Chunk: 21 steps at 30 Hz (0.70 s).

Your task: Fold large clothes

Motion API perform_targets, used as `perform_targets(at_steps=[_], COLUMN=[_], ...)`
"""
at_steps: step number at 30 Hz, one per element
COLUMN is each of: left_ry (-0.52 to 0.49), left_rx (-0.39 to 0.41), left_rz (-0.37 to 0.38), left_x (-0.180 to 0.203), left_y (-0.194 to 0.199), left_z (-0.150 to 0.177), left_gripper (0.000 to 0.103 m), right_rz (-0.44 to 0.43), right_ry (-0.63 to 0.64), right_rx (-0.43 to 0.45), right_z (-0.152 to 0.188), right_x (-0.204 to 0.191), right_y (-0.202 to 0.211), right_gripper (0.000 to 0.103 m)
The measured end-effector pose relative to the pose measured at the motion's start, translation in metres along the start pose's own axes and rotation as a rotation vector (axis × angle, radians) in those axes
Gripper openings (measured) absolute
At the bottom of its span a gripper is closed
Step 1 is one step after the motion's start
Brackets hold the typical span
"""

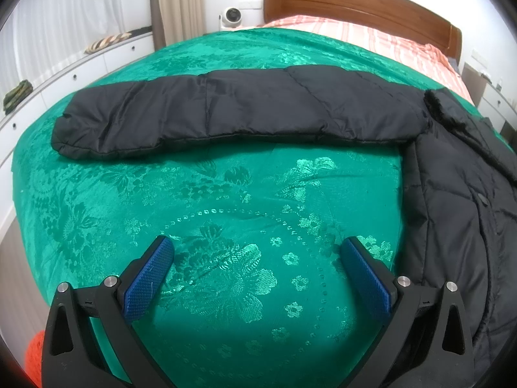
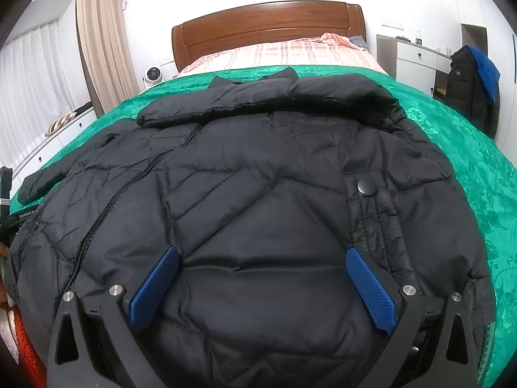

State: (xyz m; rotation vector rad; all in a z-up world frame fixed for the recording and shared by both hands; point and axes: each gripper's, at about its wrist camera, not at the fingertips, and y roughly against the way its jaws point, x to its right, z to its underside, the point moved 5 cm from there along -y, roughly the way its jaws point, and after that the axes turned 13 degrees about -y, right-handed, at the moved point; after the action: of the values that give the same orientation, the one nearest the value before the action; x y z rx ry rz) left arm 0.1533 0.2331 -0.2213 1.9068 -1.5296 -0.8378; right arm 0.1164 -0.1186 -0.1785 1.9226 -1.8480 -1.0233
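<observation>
A large black puffer jacket [image 2: 258, 168] lies front-up on the green patterned bedspread [image 1: 226, 194]. Its right sleeve [image 2: 265, 100] is folded across the chest. Its left sleeve [image 1: 226, 110] stretches straight out to the left over the spread. My left gripper [image 1: 258, 245] is open and empty above bare bedspread, below that sleeve and left of the jacket body [image 1: 458, 213]. My right gripper [image 2: 261, 255] is open and empty over the lower front of the jacket, near a snap button [image 2: 366, 187].
A wooden headboard [image 2: 268, 29] and a pink striped sheet [image 2: 284, 53] lie at the far end. White drawers [image 1: 80, 74] run along the left. A small fan [image 2: 152, 76] stands by the curtain. A dark coat [image 2: 468, 90] hangs at the right. An orange object [image 1: 34, 359] sits at lower left.
</observation>
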Motion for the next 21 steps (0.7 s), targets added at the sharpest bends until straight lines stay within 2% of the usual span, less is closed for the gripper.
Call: perform_targets(at_steps=[21], left_ry=[0.0], left_rx=[0.001], left_rz=[-0.001], left_x=[0.0003], left_y=[0.0], left_z=[0.0003], left_gripper=[0.103], right_rz=[0.017], right_ry=[0.014], right_rx=[0.002], right_z=[0.0031], right_x=[-0.0037], right_y=[-0.0001], right_gripper=[0.102])
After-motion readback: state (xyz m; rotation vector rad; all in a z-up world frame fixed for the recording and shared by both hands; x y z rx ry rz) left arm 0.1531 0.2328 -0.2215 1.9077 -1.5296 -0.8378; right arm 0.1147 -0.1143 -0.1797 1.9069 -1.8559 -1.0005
